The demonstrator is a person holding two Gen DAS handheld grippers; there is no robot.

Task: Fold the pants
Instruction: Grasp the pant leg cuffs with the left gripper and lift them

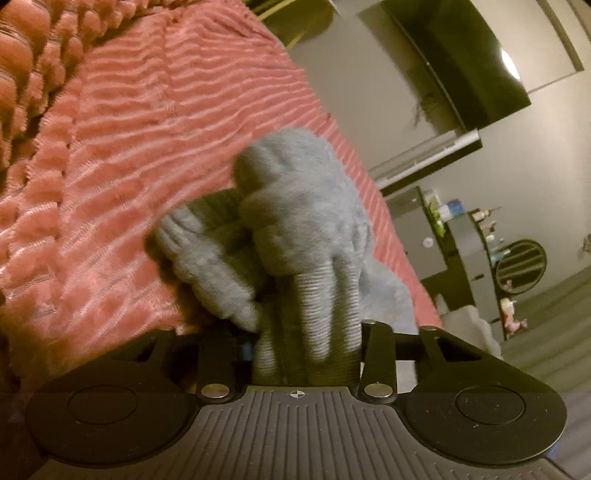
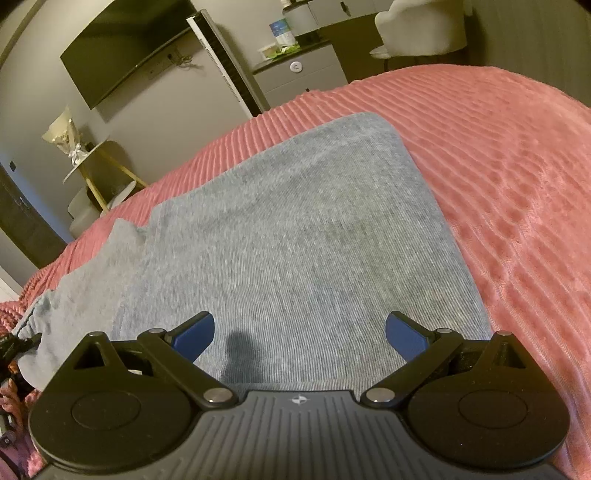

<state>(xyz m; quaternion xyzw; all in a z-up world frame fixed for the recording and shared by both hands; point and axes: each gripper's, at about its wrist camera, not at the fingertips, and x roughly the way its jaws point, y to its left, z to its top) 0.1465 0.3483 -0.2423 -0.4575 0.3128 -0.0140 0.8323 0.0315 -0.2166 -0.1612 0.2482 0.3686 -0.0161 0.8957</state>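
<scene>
Grey knit pants (image 2: 295,229): laid flat on pink ribbed bedspread (image 2: 498,184), long axis running from the camera toward the far edge of the bed, far end squared off with rounded corners. Elasticated gathered band (image 2: 31,317) at the left edge of the right wrist view, partly cut off by the gripper body. One bunched flap (image 2: 125,230) raised at the left side.

Same garment in the left wrist view (image 1: 295,229): blurred, bunched into folds, ribbed section (image 1: 314,306) rising straight out of the gripper and drooping back toward the bedspread (image 1: 147,110).

Left gripper (image 1: 306,354): fingers clamped on the ribbed grey fabric; pads hidden by cloth, only the black linkages visible either side.

Right gripper (image 2: 299,338): blue pads (image 2: 194,336) held well apart, above the flat cloth; contact with the cloth not determinable; dark shadow on the fabric between them.

Shown in the right wrist view only: flat extent of the garment, small round side table (image 2: 88,162) with wrapped bouquet (image 2: 66,136), pale armchair (image 2: 421,26).

Shown in both: wall-mounted television (image 2: 125,48), grey cabinet (image 2: 299,74) with small items on top, too small to identify.

Left wrist view only: round dark rack (image 1: 521,266).
</scene>
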